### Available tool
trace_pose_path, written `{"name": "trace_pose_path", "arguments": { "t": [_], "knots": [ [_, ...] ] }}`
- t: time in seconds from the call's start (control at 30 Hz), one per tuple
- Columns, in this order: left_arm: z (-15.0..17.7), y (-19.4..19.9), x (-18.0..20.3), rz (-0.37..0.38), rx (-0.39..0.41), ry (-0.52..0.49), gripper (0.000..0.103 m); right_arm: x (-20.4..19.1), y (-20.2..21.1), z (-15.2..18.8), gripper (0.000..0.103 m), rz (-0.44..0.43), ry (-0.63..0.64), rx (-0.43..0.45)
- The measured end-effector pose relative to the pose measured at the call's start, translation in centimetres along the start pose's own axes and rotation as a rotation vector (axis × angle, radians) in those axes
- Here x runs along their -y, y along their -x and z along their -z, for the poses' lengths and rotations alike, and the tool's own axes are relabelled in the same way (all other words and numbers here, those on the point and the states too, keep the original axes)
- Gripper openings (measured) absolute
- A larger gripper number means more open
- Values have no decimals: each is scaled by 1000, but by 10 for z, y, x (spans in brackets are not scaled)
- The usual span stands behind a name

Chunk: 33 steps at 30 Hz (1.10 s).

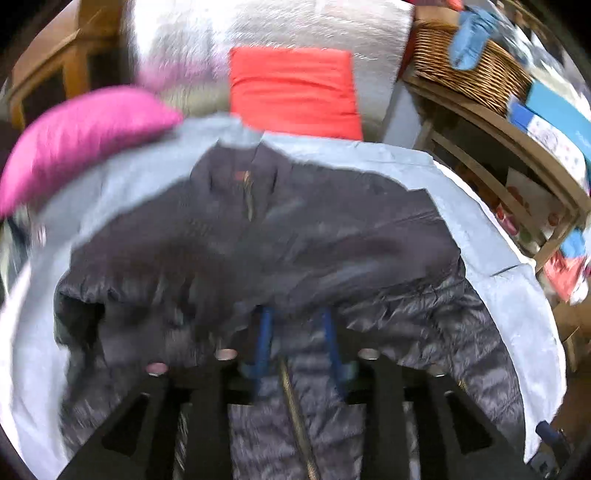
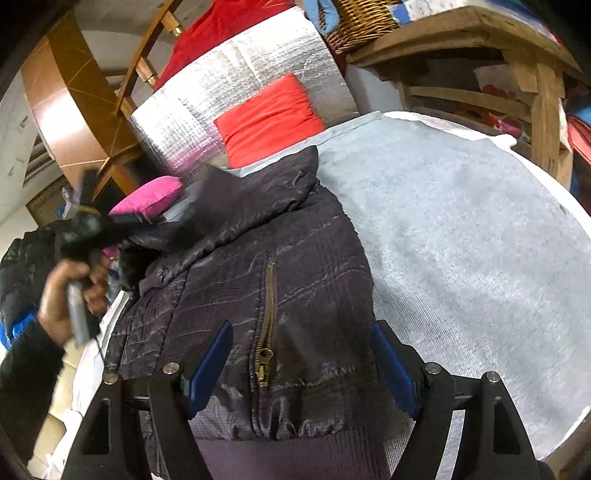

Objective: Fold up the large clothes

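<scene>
A dark quilted puffer jacket [image 2: 236,280] with a brass zipper [image 2: 266,332] lies on a pale grey cloth-covered table [image 2: 461,236]. In the left wrist view the jacket [image 1: 258,236] fills the middle, and a blurred fold of it hangs over my left gripper [image 1: 297,317]. The blue fingers [image 1: 264,332] are narrowly apart with fabric draped over their tips; the grip itself is hidden. My right gripper [image 2: 301,332] is open wide, its blue fingers [image 2: 210,365] straddling the jacket's hem near the zipper. The left gripper also shows in the right wrist view [image 2: 122,225], held by a hand.
A red cushion [image 1: 291,92] and a silver foil-covered block [image 1: 266,29] stand behind the table. A pink cushion [image 1: 81,136] lies at the left. A wicker basket [image 1: 469,70] sits on a wooden shelf [image 1: 517,140] at the right.
</scene>
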<state>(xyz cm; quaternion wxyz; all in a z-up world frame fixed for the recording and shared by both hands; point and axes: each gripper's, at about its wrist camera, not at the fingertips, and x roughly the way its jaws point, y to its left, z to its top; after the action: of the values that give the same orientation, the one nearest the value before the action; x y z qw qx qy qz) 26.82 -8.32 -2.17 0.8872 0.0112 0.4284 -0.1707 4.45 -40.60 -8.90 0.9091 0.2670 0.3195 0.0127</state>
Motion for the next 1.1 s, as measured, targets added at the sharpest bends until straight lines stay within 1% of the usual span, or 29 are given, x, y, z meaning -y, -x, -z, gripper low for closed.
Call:
{"name": "trace_pose_path", "arguments": {
  "t": [0.03, 0.07, 0.1, 0.13, 0.23, 0.27, 0.3, 0.33, 0.37, 0.4, 0.43, 0.47, 0.53, 0.57, 0.63, 0.7, 0.73, 0.77, 0.8, 0.83, 0.87, 0.9, 0.97, 1.0, 1.07, 1.1],
  "knots": [
    [8, 7, -9, -10, 16, 34, 51, -3, 0, -3, 81, -4, 11, 0],
    [9, 13, -14, -15, 37, 62, 56, -5, 0, -5, 83, -7, 18, 1],
    [17, 20, -22, -15, 56, 81, 63, -8, 0, -10, 84, -15, 21, 0],
    [24, 30, -33, -21, 81, 103, 66, -11, -2, -13, 84, -28, 20, -4],
    [49, 54, -70, -74, 160, 178, 69, -26, -12, -34, 84, -112, -6, -20],
    [58, 61, -89, -91, 179, 217, 69, -32, -21, -46, 85, -175, -46, -42],
    [67, 63, -102, -98, 189, 258, 70, -35, -29, -53, 85, -213, -79, -62],
    [80, 68, -113, -98, 190, 291, 70, -41, -41, -63, 85, -266, -126, -88],
    [87, 65, -123, -94, 185, 323, 70, -48, -58, -72, 85, -329, -172, -117],
    [92, 61, -130, -88, 179, 348, 70, -55, -74, -79, 85, -373, -201, -152],
    [99, 58, -137, -80, 172, 373, 70, -61, -94, -84, 85, -398, -230, -191],
    [107, 56, -143, -75, 168, 390, 70, -65, -116, -89, 85, -404, -273, -229],
    [121, 46, -152, -63, 162, 423, 70, -65, -156, -92, 85, -387, -378, -289],
    [128, 43, -156, -56, 161, 437, 70, -62, -174, -94, 85, -361, -438, -305],
    [129, 32, -159, -37, 161, 453, 70, -53, -197, -96, 85, -305, -524, -298],
    [127, 31, -158, -20, 174, 455, 70, -48, -209, -99, 84, -248, -556, -266],
    [128, 29, -159, -10, 177, 455, 70, -45, -215, -100, 80, -221, -566, -262],
    [128, 27, -160, -4, 175, 466, 70, -43, -221, -99, 68, -201, -583, -274],
    [129, 27, -161, 1, 174, 479, 70, -42, -224, -99, 41, -183, -592, -280],
    [129, 26, -163, 7, 174, 487, 70, -43, -227, -101, 29, -157, -573, -288],
    [130, 27, -165, 18, 176, 500, 70, -50, -227, -105, 24, -129, -518, -289],
    [131, 25, -168, 25, 177, 508, 70, -58, -226, -112, 15, -102, -459, -277],
    [131, 25, -170, 32, 179, 522, 70, -87, -212, -129, 13, -37, -274, -228],
    [131, 25, -170, 31, 180, 525, 70, -95, -204, -138, 12, -14, -203, -199],
    [131, 26, -167, 25, 180, 519, 70, -125, -185, -158, 12, 31, -48, -116],
    [131, 26, -167, 22, 180, 516, 70, -141, -173, -168, 12, 51, 33, -61]
  ]
}}
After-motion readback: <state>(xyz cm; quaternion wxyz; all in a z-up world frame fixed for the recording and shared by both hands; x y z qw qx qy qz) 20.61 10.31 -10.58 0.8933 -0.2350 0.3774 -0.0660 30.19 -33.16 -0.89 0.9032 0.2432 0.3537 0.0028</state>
